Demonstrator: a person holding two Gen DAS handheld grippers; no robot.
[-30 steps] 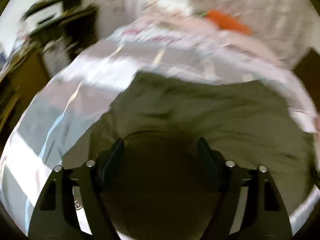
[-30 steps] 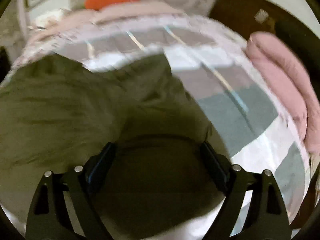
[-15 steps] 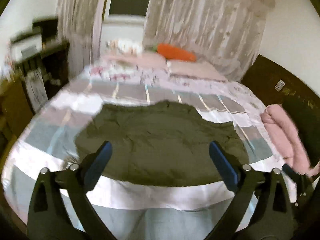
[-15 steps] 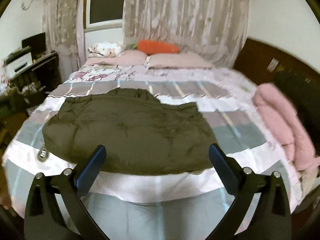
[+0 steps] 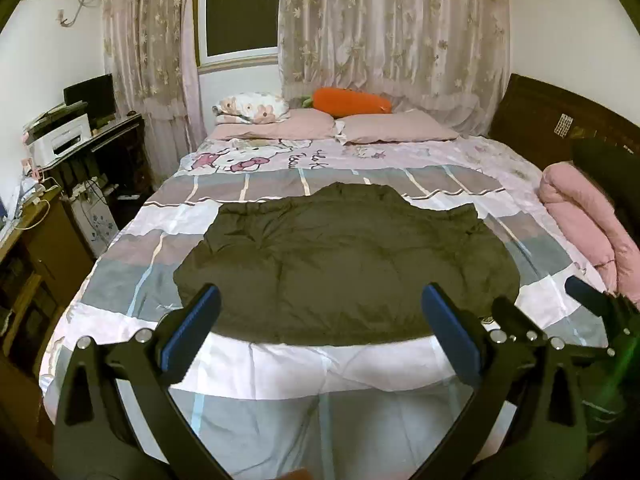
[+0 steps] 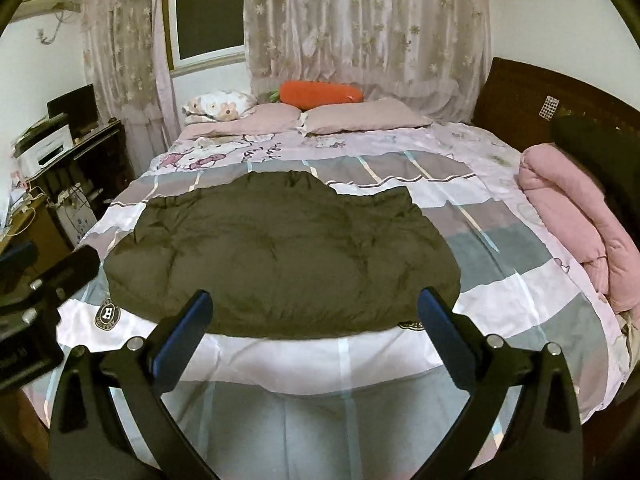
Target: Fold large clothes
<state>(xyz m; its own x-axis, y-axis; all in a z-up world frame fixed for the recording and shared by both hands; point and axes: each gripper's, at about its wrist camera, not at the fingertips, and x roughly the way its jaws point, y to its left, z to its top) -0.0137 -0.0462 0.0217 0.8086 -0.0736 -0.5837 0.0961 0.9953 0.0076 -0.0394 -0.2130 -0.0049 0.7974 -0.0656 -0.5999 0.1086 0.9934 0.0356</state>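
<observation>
The bed (image 5: 280,360) wears a patchwork cover. A dark olive jacket (image 5: 344,264) lies flat mid-bed, pillows (image 5: 392,130) and an orange cushion (image 5: 350,102) far, a rolled pink quilt (image 5: 588,224) right.

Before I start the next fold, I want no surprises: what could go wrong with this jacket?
The olive puffy jacket looks thick, so a fold may spring back open. Its near hem lies close to the bed's edge and could slide off when pulled. Both tongs, left and right, are open and off it, so either might pinch the bedcover too.
</observation>
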